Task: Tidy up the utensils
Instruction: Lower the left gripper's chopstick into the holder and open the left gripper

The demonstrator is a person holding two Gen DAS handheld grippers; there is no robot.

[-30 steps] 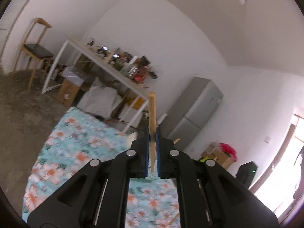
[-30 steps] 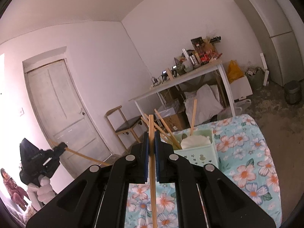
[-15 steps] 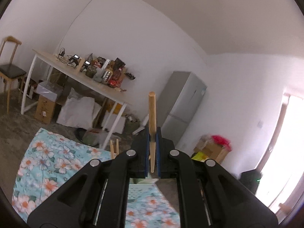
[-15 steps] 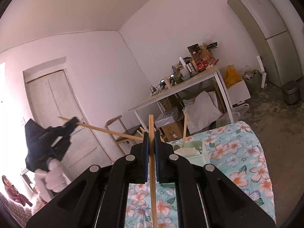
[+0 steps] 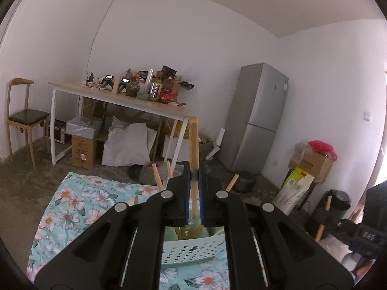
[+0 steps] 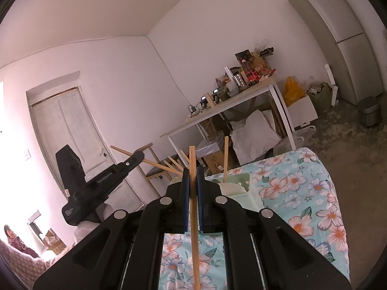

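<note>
**Both claws carrying chopsticks toward the green holder**

The left claw [image 5: 193,193] is clamped on a wooden chopstick [image 5: 193,149] that stands nearly upright at the centre of its frame. Just below and behind its tips sits the pale green perforated utensil holder [image 5: 191,251], with several more sticks [image 5: 157,176] already leaning in it. The right claw [image 6: 192,200] is likewise closed on a thin chopstick [image 6: 193,229] running up the middle of its frame; the same holder [image 6: 238,186] lies just past its tips, at centre. In the right wrist view the left claw appears at left of centre, its stick slanting toward the holder. The holder rests on a desk covered by a teal floral cloth [image 6: 309,207].

Judged step: delivering sticks into the holder. The next move calls for tipping each stick's lower end over the rim, then loosening the grip so it drops among the others without knocking them.

A blue sticker shows on the grey refrigerator [image 5: 261,118], its writing too small to read
</note>
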